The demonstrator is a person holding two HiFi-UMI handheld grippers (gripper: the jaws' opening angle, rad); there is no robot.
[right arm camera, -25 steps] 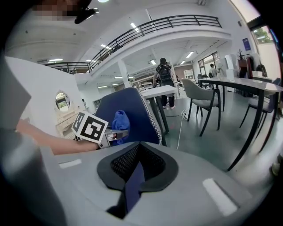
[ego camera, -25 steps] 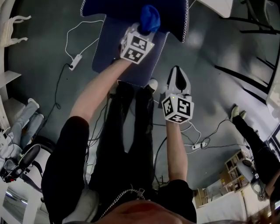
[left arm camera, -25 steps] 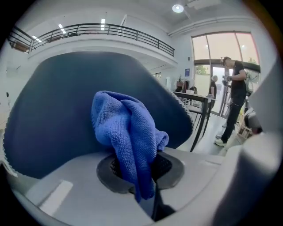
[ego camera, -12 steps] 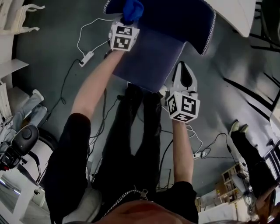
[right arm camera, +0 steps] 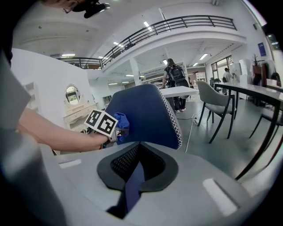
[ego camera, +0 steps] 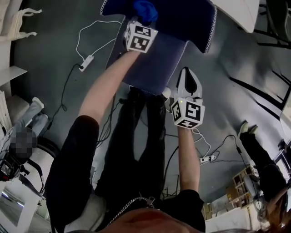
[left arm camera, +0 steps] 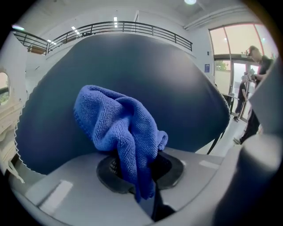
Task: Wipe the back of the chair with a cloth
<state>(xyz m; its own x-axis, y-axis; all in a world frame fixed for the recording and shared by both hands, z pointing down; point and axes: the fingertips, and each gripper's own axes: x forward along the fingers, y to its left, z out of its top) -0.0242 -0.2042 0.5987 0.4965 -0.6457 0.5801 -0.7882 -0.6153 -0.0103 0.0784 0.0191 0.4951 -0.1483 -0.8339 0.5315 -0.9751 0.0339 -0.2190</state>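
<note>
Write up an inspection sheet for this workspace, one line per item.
Surface: grey floor; no table in use.
Job's things: blue cloth bunched against the dark blue chair back.
Clutter: small shelf unit on the floor, contents unclear.
Grippers: left gripper shut on the cloth; right gripper jaws together, empty, apart from the chair back.
Cables: white lead with power strip left of the chair; second power strip to the right.
Surroundings: white table, grey chair, bystander's legs.
</note>
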